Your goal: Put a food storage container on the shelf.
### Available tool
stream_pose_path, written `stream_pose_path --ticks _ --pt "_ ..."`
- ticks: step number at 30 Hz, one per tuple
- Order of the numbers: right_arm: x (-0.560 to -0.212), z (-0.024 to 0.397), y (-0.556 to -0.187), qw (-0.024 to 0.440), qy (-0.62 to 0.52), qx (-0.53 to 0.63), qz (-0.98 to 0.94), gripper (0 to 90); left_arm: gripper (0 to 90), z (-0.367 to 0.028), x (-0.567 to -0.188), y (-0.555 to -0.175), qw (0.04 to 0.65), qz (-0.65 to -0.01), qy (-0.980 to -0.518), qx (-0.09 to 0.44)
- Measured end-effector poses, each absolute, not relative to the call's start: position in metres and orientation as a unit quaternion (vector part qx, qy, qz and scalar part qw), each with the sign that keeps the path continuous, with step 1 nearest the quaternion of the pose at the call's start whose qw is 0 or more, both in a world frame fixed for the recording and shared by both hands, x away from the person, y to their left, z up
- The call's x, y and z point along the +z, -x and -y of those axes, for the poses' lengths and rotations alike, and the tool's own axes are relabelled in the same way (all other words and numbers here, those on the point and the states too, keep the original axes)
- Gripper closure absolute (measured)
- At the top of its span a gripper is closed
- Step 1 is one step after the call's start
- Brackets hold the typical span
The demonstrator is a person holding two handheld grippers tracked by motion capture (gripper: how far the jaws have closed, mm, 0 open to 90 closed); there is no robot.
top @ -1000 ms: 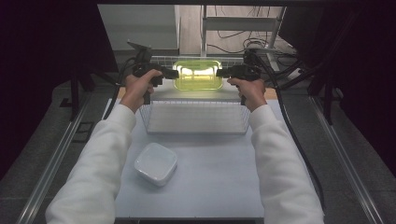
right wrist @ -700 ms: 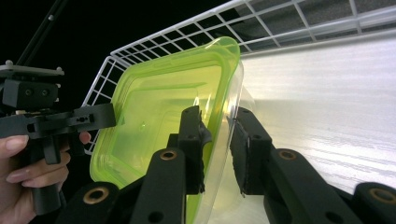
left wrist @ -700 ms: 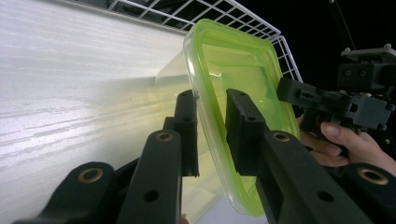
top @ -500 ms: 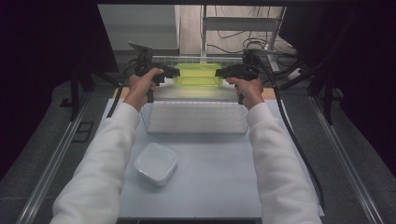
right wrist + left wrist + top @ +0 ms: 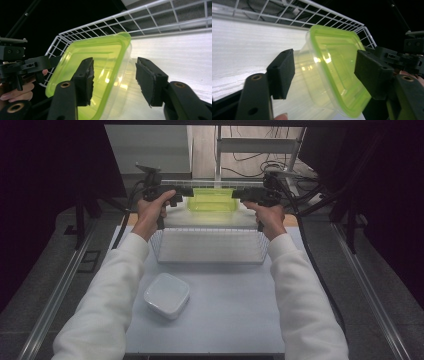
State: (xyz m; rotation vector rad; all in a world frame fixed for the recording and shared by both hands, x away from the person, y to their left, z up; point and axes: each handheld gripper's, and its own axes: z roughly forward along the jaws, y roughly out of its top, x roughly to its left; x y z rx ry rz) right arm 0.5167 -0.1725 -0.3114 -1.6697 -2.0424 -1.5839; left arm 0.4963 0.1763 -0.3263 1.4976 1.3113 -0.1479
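At the far end of the table (image 5: 215,320), the left gripper (image 5: 186,193) sits at the left end of the green-lidded container (image 5: 212,200). In the left gripper view, its jaws have just been opening and now stand released, one pad on either side of the container's (image 5: 332,72) edge with a clear gap between each pad and the plastic. The container lies tilted on its side against the white floor of the wire basket (image 5: 332,17), its green lid facing toward the other hand.

In the high view, the container sits in the far wire basket (image 5: 215,184), beyond a nearer wire basket (image 5: 210,245). A white square lid (image 5: 167,294) lies near the person's left sleeve on the table, well apart from both baskets.

At the right end, the right gripper (image 5: 239,195) has also just been opening. In the right gripper view, its jaws straddle the container's (image 5: 100,57) rim, one pad in front of the lid and one beside the clear wall, neither pressing on it.
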Motion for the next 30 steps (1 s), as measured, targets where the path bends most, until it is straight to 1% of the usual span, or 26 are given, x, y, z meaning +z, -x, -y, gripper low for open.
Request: stream_pose_path --ticks 2,5,8,10,13,19,23,27,30 --pt "-0.308 0.172 -0.512 0.027 0.541 -0.519 0.662 42.3 28.0 -0.177 -0.323 -0.492 0.54 -0.546 -0.638 -0.045" --pt "-0.303 0.172 -0.503 0.004 0.535 -0.517 0.668 38.6 26.7 -0.178 -0.319 -0.483 0.533 -0.536 -0.655 -0.015" --pt "-0.3 0.173 -0.494 -0.023 0.526 -0.506 0.683 33.5 26.4 -0.178 -0.316 -0.472 0.533 -0.521 -0.667 -0.004" --pt "-0.298 0.175 -0.488 -0.03 0.518 -0.501 0.693 30.4 25.4 -0.179 -0.314 -0.462 0.532 -0.51 -0.676 -0.001" --pt "-0.297 0.179 -0.477 -0.04 0.5 -0.497 0.708 28.3 24.2 -0.181 -0.312 -0.446 0.515 -0.495 -0.699 0.021" --pt "-0.3 0.193 -0.447 -0.064 0.463 -0.49 0.736 23.0 24.0 -0.183 -0.318 -0.407 0.504 -0.471 -0.722 0.051" --pt "-0.307 0.206 -0.426 -0.077 0.445 -0.481 0.751 21.4 24.4 -0.186 -0.333 -0.386 0.504 -0.462 -0.727 0.058" --pt "-0.318 0.219 -0.405 -0.074 0.433 -0.479 0.76 21.4 24.8 -0.189 -0.345 -0.364 0.49 -0.45 -0.743 0.068" --pt "-0.328 0.224 -0.39 -0.076 0.424 -0.471 0.77 21.4 25.4 -0.195 -0.354 -0.348 0.493 -0.451 -0.742 0.062"
